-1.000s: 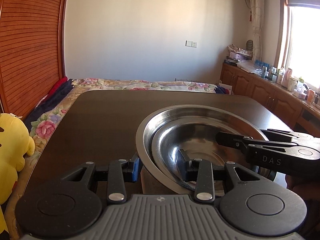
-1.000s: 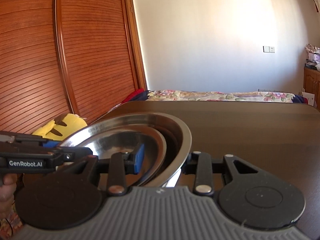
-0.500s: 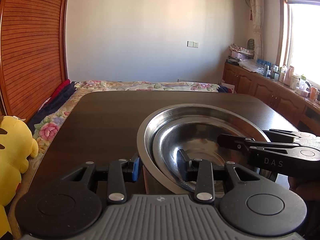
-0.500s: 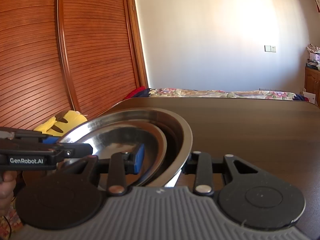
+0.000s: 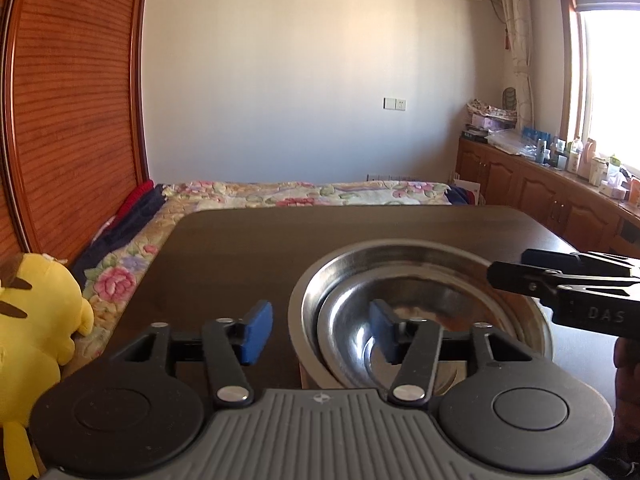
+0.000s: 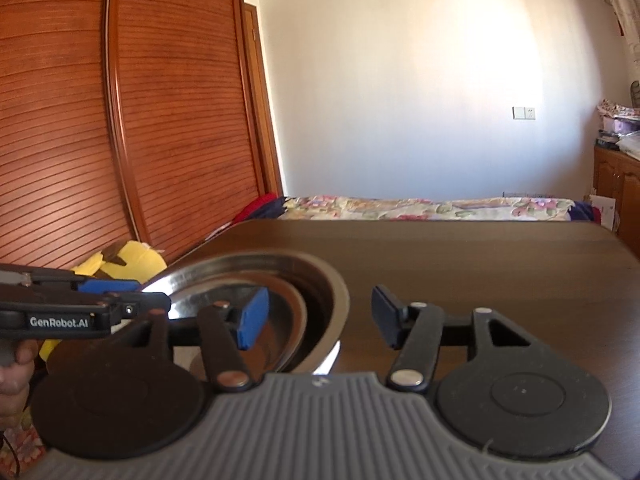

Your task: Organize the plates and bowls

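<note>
A large steel bowl [image 5: 424, 258] sits on the dark table [image 5: 248, 256] with a smaller steel bowl [image 5: 352, 320] nested inside it. My left gripper [image 5: 320, 330] is open, its fingers straddling the large bowl's left rim without touching it. My right gripper [image 6: 316, 316] is open, straddling the right rim of the large bowl [image 6: 336, 300]; the smaller bowl [image 6: 288, 312] shows inside. Each gripper appears in the other's view, the right [image 5: 568, 292] and the left [image 6: 80, 312].
A yellow plush toy [image 5: 36, 320] sits off the table's left edge. A bed with a floral cover [image 5: 304, 194] lies beyond the far edge. Wooden cabinets [image 5: 540, 196] with bottles run along the right wall. A slatted wooden wardrobe [image 6: 120, 120] stands on the left.
Both grippers have opened wider and let go of the large bowl's rim. They have drawn back and up a little; the bowls stay on the table.
</note>
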A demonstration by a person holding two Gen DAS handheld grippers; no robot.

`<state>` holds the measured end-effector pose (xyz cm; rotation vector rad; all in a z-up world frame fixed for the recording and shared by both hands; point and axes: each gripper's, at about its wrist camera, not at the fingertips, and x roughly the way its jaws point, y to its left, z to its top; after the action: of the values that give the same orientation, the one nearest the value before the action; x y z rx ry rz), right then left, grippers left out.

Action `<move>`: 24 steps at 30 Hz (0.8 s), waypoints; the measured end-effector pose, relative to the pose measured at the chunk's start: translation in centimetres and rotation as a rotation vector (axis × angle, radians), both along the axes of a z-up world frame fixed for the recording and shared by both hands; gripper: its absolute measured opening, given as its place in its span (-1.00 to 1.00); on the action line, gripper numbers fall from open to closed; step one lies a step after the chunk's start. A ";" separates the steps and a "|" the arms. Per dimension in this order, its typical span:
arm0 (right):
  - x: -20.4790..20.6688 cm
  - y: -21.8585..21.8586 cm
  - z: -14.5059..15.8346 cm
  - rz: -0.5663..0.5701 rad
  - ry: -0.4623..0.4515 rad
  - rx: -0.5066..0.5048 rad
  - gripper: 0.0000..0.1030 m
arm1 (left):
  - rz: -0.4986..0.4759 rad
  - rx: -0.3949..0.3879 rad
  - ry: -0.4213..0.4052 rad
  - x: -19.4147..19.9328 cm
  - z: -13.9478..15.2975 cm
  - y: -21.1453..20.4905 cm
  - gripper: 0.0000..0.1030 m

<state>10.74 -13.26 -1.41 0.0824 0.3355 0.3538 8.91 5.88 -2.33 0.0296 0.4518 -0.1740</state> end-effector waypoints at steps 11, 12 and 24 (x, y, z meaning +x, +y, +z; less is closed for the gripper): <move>-1.6 -2.3 1.3 -0.066 -0.039 -0.003 0.69 | -0.018 0.006 -0.064 -1.8 2.2 -1.9 0.84; -1.9 -2.5 1.5 -0.069 -0.044 -0.003 0.80 | -0.021 0.008 -0.073 -2.0 2.4 -2.2 0.92; -4.2 -4.8 4.4 -0.185 -0.106 -0.019 1.00 | 0.004 0.054 -0.122 -3.5 5.0 -4.9 1.00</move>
<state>6.49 -18.06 3.04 0.0756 0.2242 0.1707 5.38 0.94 2.66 0.0913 0.3351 -0.1551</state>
